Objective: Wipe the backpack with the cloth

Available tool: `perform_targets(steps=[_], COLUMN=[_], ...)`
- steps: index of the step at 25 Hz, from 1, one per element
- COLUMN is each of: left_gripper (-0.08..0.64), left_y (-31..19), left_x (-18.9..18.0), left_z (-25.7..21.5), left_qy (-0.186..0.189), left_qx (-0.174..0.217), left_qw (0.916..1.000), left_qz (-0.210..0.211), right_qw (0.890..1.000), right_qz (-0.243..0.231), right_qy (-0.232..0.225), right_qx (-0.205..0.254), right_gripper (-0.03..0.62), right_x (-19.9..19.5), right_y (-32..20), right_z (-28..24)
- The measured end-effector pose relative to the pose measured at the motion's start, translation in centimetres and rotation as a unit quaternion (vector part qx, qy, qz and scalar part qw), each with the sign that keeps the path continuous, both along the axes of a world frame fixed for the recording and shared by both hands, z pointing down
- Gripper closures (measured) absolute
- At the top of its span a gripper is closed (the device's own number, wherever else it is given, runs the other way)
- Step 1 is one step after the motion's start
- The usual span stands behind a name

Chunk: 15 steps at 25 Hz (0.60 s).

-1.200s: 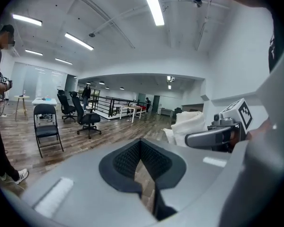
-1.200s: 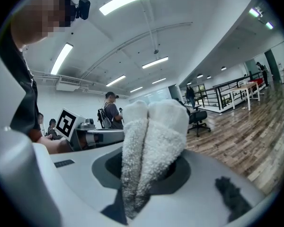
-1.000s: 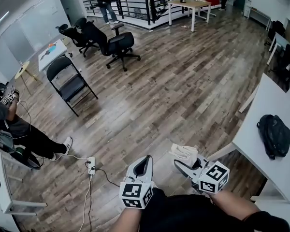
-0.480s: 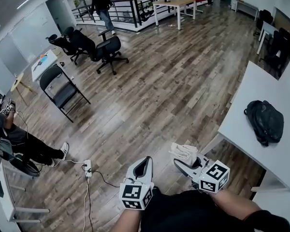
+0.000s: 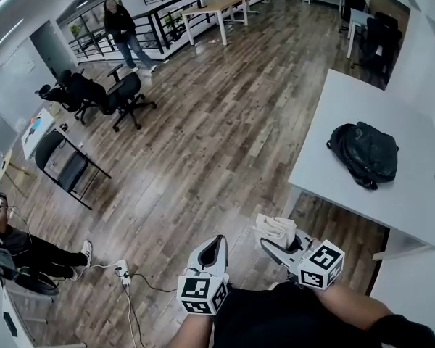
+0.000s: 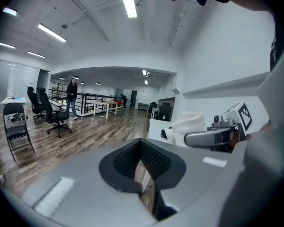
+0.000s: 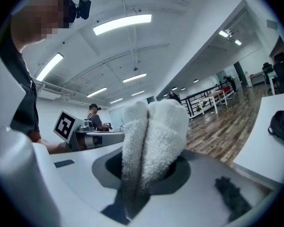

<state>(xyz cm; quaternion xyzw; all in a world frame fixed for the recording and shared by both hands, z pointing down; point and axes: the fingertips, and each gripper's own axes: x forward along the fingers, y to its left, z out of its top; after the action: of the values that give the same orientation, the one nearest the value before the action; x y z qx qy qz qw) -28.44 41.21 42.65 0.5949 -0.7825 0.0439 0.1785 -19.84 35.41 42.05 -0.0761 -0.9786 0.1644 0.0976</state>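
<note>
Backpack (image 5: 364, 153) sits on the surface (image 5: 333, 187), well ahead and right of the right claw (image 5: 274, 243), which pinches the cloth (image 5: 275, 229). The left claw (image 5: 216, 243) is closed and empty. Best to close in first, then press the cloth flat.

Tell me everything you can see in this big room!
backpack: one, black, lying on the white table.
table: one, white, on the right.
cloth: one, white, folded, pinched in the right tool.
swivel chairs: a few, black, far left.
folding chair: one, black, on the left.
wooden table: one, pale, far end by the railing.
standing person: one, dark top, by the railing.
floor: brown wood planks, everywhere.
left tool: one, grey, shut, holding nothing.
right tool: one, grey, shut on the cloth.
</note>
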Motion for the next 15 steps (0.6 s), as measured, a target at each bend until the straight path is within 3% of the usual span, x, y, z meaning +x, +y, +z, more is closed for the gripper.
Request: perform_targets(steps=[7, 15], left_gripper=[0.552, 0.552], left_y=[-6.8, -12.4], left_x=[7.4, 13.6], left_z=[0.3, -1.0], left_qy=[0.006, 0.004], left_qx=[0.000, -0.004], left_qw=[0.9955, 0.9816], left_qz=[0.095, 0.191], right_qw=[0.994, 0.977], right_qz=[0.105, 0.212], right_qy=[0.006, 0.008], right_qx=[-0.001, -0.001], right_gripper=[0.508, 0.508], right_x=[8.4, 16.6], right_y=[-5.6, -9.8], right_z=[0.2, -1.0])
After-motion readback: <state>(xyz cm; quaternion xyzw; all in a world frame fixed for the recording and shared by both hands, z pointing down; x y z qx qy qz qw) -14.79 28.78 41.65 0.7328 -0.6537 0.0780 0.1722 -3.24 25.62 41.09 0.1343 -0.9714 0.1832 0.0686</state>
